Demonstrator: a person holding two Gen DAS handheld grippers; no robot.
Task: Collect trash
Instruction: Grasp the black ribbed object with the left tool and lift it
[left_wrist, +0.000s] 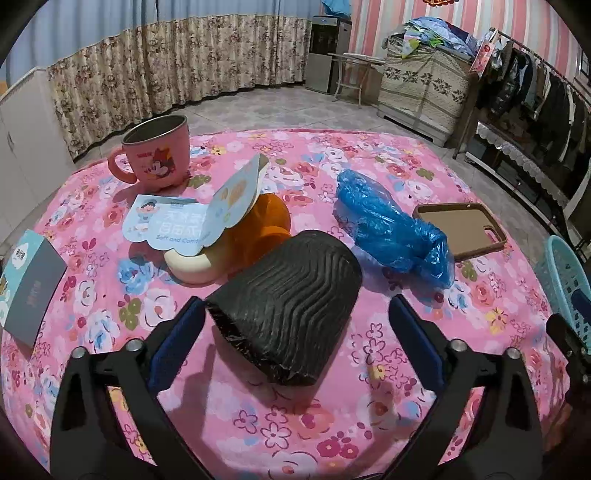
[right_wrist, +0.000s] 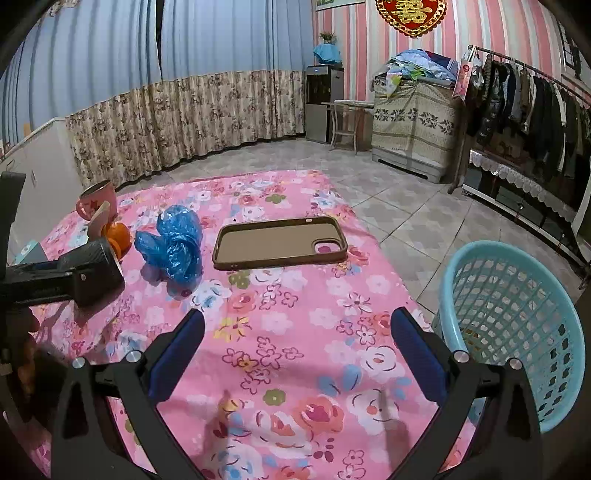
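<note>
A crumpled black cup sleeve (left_wrist: 284, 310) with wavy ridges lies on its side on the counter (left_wrist: 295, 424), right between the fingers of the left tongs (left_wrist: 295, 321). Those tongs stand wide open around it; the left blue pad looks to be just at the sleeve's edge, the right pad is clear of it. Just beyond the sleeve sits a crumpled blue plastic bag (left_wrist: 391, 236), and to its right a brown phone case (left_wrist: 461, 230) lies flat, inside up. Behind the sleeve a blue-and-white paper card (left_wrist: 195, 218) leans over an orange ball (left_wrist: 269, 218) and a cream ring (left_wrist: 192, 264). A pink mug (left_wrist: 155, 151) stands farther back, and a grey booklet (left_wrist: 31, 288) lies at the left edge.

The right tongs (right_wrist: 297, 332) hang open over bare flowered cloth, gripping nothing. A light blue basket (right_wrist: 517, 325) stands beside the counter at the right.
</note>
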